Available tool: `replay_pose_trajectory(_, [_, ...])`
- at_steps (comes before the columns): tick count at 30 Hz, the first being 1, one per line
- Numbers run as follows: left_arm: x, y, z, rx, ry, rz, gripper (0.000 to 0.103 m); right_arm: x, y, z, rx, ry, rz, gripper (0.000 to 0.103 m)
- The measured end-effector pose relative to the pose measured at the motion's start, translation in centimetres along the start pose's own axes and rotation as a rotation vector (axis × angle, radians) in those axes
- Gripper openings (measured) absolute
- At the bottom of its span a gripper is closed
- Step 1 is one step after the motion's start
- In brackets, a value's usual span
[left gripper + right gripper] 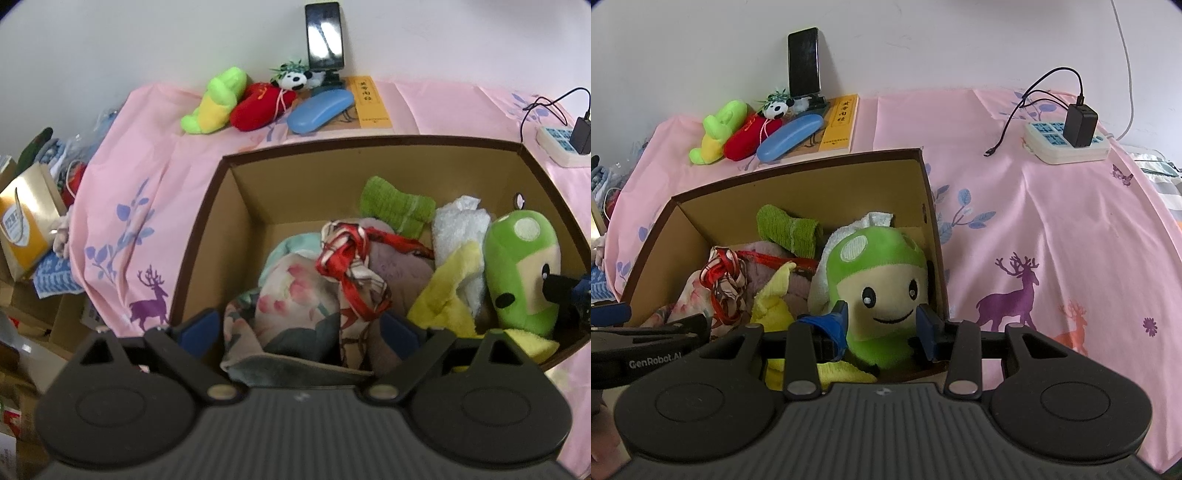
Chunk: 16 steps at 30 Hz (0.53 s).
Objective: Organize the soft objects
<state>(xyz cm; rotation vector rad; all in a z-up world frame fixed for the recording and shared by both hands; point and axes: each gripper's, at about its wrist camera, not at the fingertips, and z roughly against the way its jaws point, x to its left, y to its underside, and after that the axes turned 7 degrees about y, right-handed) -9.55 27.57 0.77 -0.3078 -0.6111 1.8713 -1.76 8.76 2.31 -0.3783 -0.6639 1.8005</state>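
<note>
A brown cardboard box (207, 221) on the pink cloth holds several soft things: a floral scarf (295, 306) tied with a red ribbon, a green towel (395, 206), a white towel (461, 225), a yellow cloth (447, 295) and a green mushroom plush (521, 269). My left gripper (299, 328) is open, its fingers either side of the floral scarf. My right gripper (882, 325) is shut on the mushroom plush (882, 280) at the box's right end (931, 221). A green plush (214, 103), a red plush (258, 107) and a panda plush (295, 79) lie behind the box.
A blue glasses case (319, 110), a yellow book (369, 101) and a phone on a stand (325, 37) sit at the back by the wall. A power strip with charger (1067, 138) lies at the right. Bags and clutter (29, 229) stand left of the table.
</note>
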Motion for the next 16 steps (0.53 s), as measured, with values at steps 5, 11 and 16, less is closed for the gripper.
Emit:
replay_pose_trajectory(5, [0.06, -0.02, 0.07, -0.009, 0.012, 0.006, 0.093, 0.08, -0.09, -0.14, 0.002, -0.003, 0.004, 0.024])
replay_pose_trajectory(11, [-0.13, 0.05, 0.19, -0.017, 0.038, 0.002, 0.093, 0.18, -0.08, -0.14, 0.002, -0.003, 0.004, 0.024])
replay_pose_trajectory(16, [-0.12, 0.04, 0.36, -0.041, 0.017, 0.001, 0.093, 0.22, -0.12, -0.08, -0.004, -0.009, 0.003, 0.024])
